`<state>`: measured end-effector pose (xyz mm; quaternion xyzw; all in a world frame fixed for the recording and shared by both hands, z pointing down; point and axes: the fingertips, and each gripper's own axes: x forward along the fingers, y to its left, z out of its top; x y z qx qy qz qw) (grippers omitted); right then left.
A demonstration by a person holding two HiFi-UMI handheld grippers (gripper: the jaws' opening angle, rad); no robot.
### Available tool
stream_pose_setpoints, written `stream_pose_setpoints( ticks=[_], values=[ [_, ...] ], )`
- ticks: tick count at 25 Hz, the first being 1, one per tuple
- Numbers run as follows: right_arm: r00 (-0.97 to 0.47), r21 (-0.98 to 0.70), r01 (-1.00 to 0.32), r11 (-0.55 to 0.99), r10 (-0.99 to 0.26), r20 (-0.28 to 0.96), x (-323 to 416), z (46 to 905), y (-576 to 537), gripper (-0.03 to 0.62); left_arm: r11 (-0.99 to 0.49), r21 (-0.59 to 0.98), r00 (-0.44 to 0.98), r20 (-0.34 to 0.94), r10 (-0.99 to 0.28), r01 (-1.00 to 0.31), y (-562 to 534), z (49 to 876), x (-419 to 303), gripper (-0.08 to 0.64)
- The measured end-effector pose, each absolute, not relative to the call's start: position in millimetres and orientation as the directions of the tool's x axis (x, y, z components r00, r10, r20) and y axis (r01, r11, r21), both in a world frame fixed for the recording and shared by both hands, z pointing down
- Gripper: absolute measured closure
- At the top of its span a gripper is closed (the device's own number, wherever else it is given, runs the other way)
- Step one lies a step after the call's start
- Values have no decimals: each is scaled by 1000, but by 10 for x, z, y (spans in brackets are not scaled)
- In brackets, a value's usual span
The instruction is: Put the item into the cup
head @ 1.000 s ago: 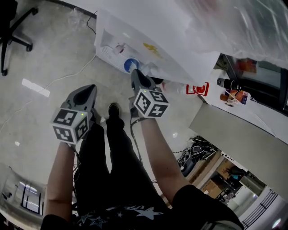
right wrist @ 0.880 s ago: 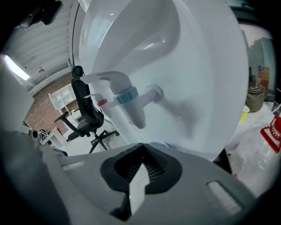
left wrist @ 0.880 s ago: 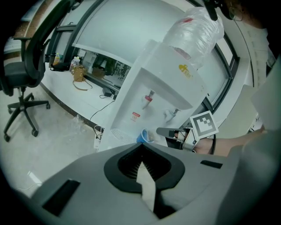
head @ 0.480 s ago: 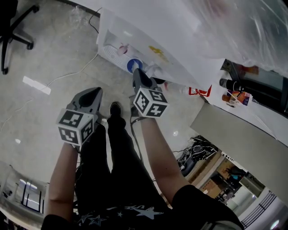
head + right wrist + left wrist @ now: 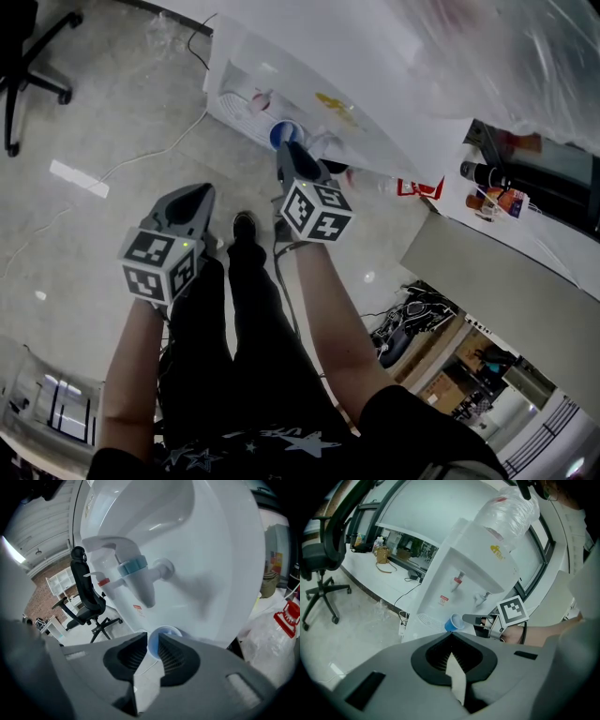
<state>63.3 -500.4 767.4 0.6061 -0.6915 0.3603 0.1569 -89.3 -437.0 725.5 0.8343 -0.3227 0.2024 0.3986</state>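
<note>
A white water dispenser (image 5: 281,80) (image 5: 464,573) stands ahead. My right gripper (image 5: 289,150) (image 5: 153,641) is shut on a small blue cup (image 5: 284,134) (image 5: 161,633), holding it by the rim in the dispenser's alcove, just below the blue-collared tap (image 5: 138,573). A red tap (image 5: 104,581) sits to its left. The left gripper view shows the cup (image 5: 453,622) tilted sideways in the right gripper (image 5: 476,619). My left gripper (image 5: 197,194) (image 5: 451,641) hangs shut and empty to the left, back from the dispenser.
A plastic-wrapped water bottle (image 5: 511,513) tops the dispenser. A black office chair (image 5: 28,47) (image 5: 86,599) stands on the concrete floor to the left, and a cable (image 5: 141,155) runs across it. Bottles and a red-labelled pack (image 5: 412,187) lie to the right. My own legs (image 5: 234,309) are below.
My left gripper has drifted slightly right, toward the dispenser. The right gripper keeps the cup under the taps, almost still.
</note>
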Motion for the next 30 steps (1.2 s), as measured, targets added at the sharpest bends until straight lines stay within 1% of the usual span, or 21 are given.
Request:
stream_pose_setpoints(
  ticks=[16,23,30],
  values=[
    [-174,-295,-955,-24,-759,627,576,7437,-4886,518,-507,539,732,583,-352,-673,-4305,7108,-974,554],
    [-156,-306,-951,-46,-784,601,506,7122,-4700,518,-537,529,746,561,-359,-657,-4244,6829,-1044,554],
    [-174,-319,-947,-26,-793,584,373,6646,-4414,523,-551,532,760,536,-369,-643,-4085,6404,-1148,554]
  ],
)
